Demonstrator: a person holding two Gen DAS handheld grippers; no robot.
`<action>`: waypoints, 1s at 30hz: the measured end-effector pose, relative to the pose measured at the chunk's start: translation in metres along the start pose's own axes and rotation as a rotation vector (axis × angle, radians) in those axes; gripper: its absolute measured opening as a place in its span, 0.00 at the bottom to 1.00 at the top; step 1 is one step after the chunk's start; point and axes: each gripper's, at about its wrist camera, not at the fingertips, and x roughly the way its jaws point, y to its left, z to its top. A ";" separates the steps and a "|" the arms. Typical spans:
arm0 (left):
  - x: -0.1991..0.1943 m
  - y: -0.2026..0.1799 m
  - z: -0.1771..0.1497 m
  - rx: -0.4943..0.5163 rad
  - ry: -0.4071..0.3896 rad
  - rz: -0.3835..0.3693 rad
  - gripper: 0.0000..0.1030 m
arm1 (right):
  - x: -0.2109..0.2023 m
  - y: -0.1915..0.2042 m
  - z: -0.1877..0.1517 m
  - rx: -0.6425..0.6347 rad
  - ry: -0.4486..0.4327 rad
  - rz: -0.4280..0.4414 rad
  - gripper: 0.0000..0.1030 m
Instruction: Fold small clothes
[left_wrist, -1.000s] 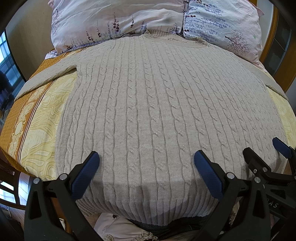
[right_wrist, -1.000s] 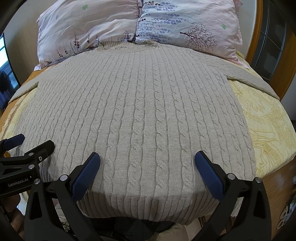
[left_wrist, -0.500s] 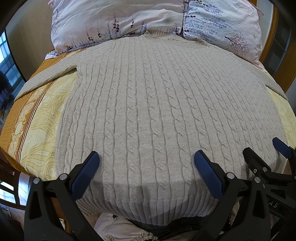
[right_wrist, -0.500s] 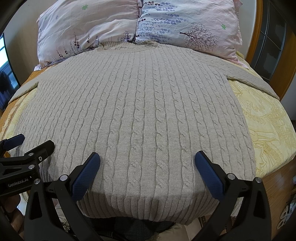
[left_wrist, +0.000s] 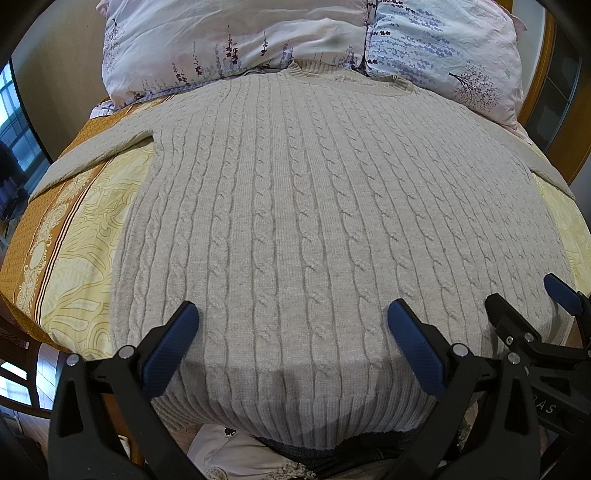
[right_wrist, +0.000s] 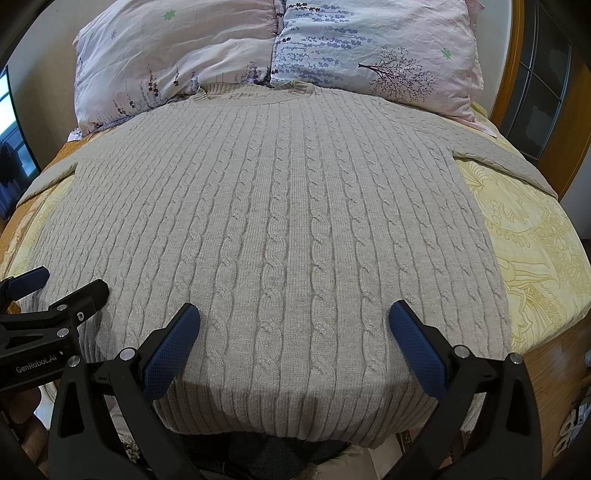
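Note:
A beige cable-knit sweater (left_wrist: 314, 221) lies flat and spread out on the bed, collar toward the pillows, hem at the near edge; it also shows in the right wrist view (right_wrist: 280, 229). Its sleeves (left_wrist: 92, 155) (right_wrist: 506, 166) stretch out to both sides. My left gripper (left_wrist: 291, 336) is open and empty, hovering over the hem left of centre. My right gripper (right_wrist: 293, 336) is open and empty over the hem right of centre. Each gripper shows at the edge of the other's view: the right one (left_wrist: 532, 306), the left one (right_wrist: 62, 288).
Two floral pillows (left_wrist: 236, 40) (right_wrist: 376, 48) lie at the head of the bed behind the collar. A yellow and orange patterned bedspread (left_wrist: 74, 236) (right_wrist: 532, 251) lies under the sweater. A wooden bed frame (right_wrist: 517, 55) rises at the right. Floor lies beyond the bed edges.

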 end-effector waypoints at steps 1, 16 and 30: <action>0.000 0.000 0.000 0.000 0.000 0.000 0.98 | 0.000 0.000 0.000 0.000 0.000 0.000 0.99; 0.000 0.000 0.000 0.000 -0.001 0.000 0.98 | 0.000 0.000 0.000 0.000 0.000 0.000 0.99; 0.000 0.000 0.000 0.001 0.002 0.001 0.98 | 0.001 0.003 0.002 -0.005 -0.003 0.010 0.99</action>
